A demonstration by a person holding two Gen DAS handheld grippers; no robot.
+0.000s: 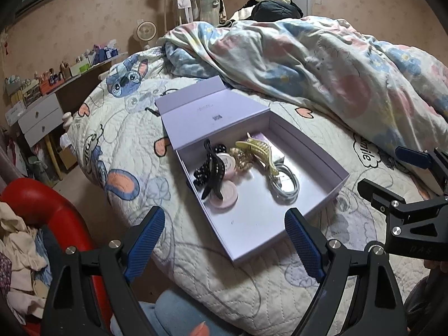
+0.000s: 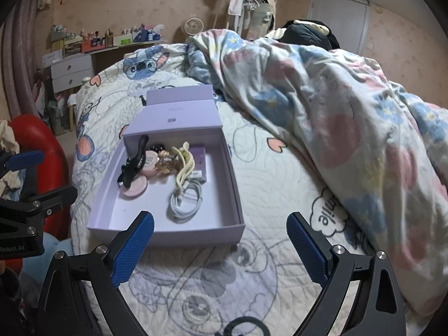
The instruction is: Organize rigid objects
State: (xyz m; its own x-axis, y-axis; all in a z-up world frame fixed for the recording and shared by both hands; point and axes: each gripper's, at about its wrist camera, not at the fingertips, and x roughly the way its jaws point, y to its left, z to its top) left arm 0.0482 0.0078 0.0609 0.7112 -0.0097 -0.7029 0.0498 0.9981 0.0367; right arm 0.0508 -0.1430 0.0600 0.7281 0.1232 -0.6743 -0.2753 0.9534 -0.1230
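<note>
An open lilac box (image 1: 316, 207) (image 2: 168, 235) lies on the bed with its lid folded back. Inside it lie a black hair claw (image 1: 214, 168) (image 2: 134, 165), pink round compacts (image 1: 225, 194) (image 2: 134, 189), a yellow hair claw (image 1: 259, 151) (image 2: 184, 162), a gold piece (image 1: 240, 158), a lilac card box (image 2: 200, 162) and a coiled grey cable (image 1: 284, 182) (image 2: 186, 200). My left gripper (image 1: 225, 240) is open and empty, hovering near the box's front edge. My right gripper (image 2: 221, 247) is open and empty, in front of the box's near right corner.
A rumpled floral duvet (image 1: 322, 64) (image 2: 336, 112) covers the bed's right and far side. A red chair with clothes (image 1: 42, 210) stands left of the bed. A desk with drawers and clutter (image 1: 42, 112) (image 2: 72, 67) stands at the far left. A clothes rack (image 2: 246, 5) stands behind.
</note>
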